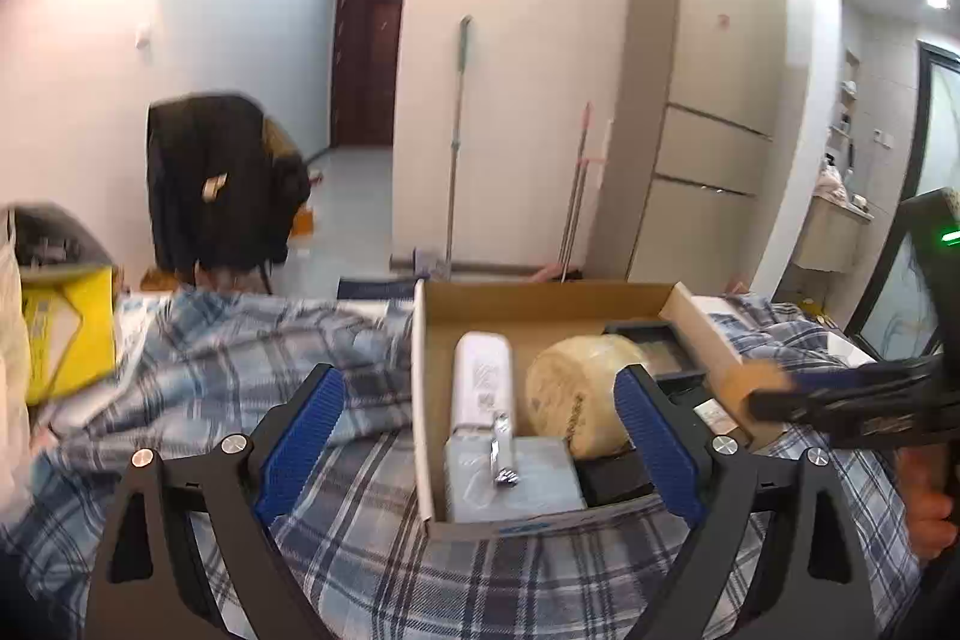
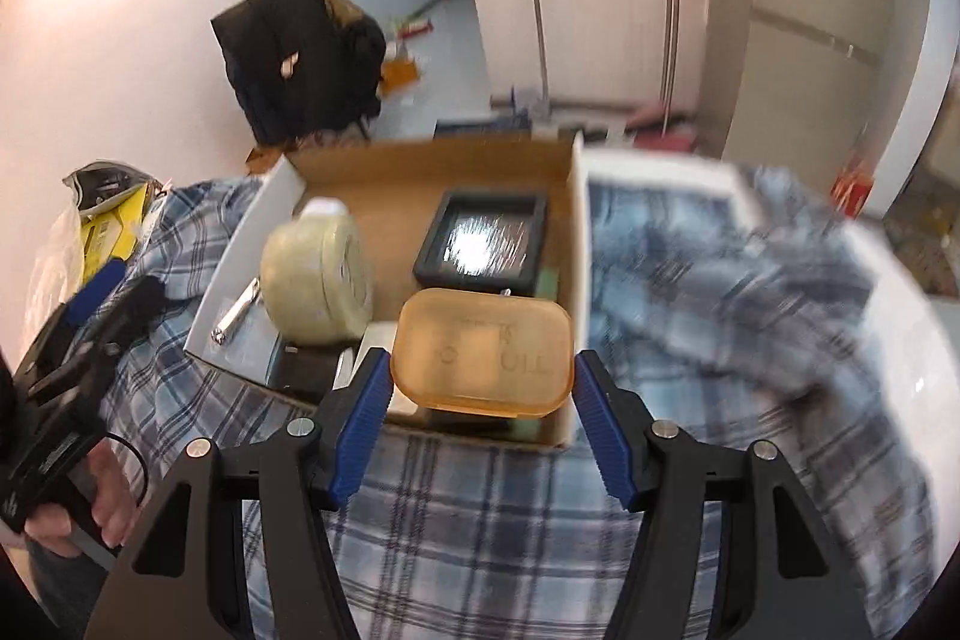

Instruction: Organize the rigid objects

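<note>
- My right claw (image 2: 477,421) is clamped on the amber plastic case (image 2: 480,355), one blue pad on each short end. It's hanging over the near right corner of the cardboard box (image 2: 420,172), not set down yet as far as I can judge.
- My left claw (image 1: 477,445) is spread wide with nothing between the pads. The box sits dead ahead of it.
- Already in the box: a roll of tape (image 2: 318,277) standing on edge to the left of my right claw, a black framed tray (image 2: 483,241) beyond the case, a white flat device (image 1: 483,379) and nail clippers (image 1: 503,451) on a grey packet.
- Worry 1: there's stuff stacked right under the case, so if I let go it may land crooked and slide off.
- Worry 2: the grip is only on the case's ends; a twist could pop it loose.
- Worry 3: the box rests on a rumpled plaid blanket (image 2: 480,520), so a nudge on the rim could tip it.
- Writing: embossed letters on the case lid, too blurred to read. Print on the tape roll and a label on the white device, also unreadable.
</note>
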`<state>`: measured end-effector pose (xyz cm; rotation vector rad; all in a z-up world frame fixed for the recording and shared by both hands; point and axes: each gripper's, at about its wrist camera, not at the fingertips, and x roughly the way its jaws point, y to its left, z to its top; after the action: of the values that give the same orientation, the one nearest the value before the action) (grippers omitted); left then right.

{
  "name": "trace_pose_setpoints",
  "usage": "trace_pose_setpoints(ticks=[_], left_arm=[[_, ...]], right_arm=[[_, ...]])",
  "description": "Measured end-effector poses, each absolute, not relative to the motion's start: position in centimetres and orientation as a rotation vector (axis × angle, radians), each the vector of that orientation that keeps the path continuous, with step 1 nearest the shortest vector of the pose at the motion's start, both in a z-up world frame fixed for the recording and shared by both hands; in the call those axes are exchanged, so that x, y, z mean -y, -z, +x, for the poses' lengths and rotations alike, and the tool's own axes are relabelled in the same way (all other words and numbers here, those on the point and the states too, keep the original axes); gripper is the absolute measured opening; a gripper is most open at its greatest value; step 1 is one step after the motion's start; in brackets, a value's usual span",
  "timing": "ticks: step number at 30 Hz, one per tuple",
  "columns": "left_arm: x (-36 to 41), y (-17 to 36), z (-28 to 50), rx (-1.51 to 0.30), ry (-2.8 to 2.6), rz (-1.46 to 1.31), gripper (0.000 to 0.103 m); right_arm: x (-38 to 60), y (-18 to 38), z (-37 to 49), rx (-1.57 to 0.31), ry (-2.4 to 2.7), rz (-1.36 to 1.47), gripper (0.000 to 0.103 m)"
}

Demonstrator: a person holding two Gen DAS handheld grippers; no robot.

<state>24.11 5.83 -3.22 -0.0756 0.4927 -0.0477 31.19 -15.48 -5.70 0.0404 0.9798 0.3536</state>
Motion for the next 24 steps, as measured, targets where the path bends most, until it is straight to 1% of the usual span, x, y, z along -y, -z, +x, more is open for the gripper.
trace_pose_setpoints(ticks=[3, 12, 14, 18, 24], left_arm=[[-5.1, 2.7, 23.3, -0.44, 0.053, -0.044, 0.093], [-4.6, 1.6, 22.4, -0.404, 0.043, -0.026, 0.093], [-4.6, 1.5, 22.3, -0.398, 0.039, -0.024, 0.093], [-3.9, -0.2, 20.9, -0.329, 0.05, 0.012, 0.093], [-3.0, -3.8, 16.9, -0.208, 0.073, -0.022, 0.093]], right_arm=[[14.9, 6.5, 31.6, -0.988, -0.346, 0.027, 0.06], [14.2, 7.5, 32.0, -0.996, -0.334, 0.0, 0.061], [14.3, 7.4, 31.9, -1.006, -0.342, 0.006, 0.071], [14.9, 6.1, 30.9, -0.981, -0.33, 0.016, 0.073], [16.4, 1.7, 26.7, -0.825, -0.289, -0.03, 0.075]])
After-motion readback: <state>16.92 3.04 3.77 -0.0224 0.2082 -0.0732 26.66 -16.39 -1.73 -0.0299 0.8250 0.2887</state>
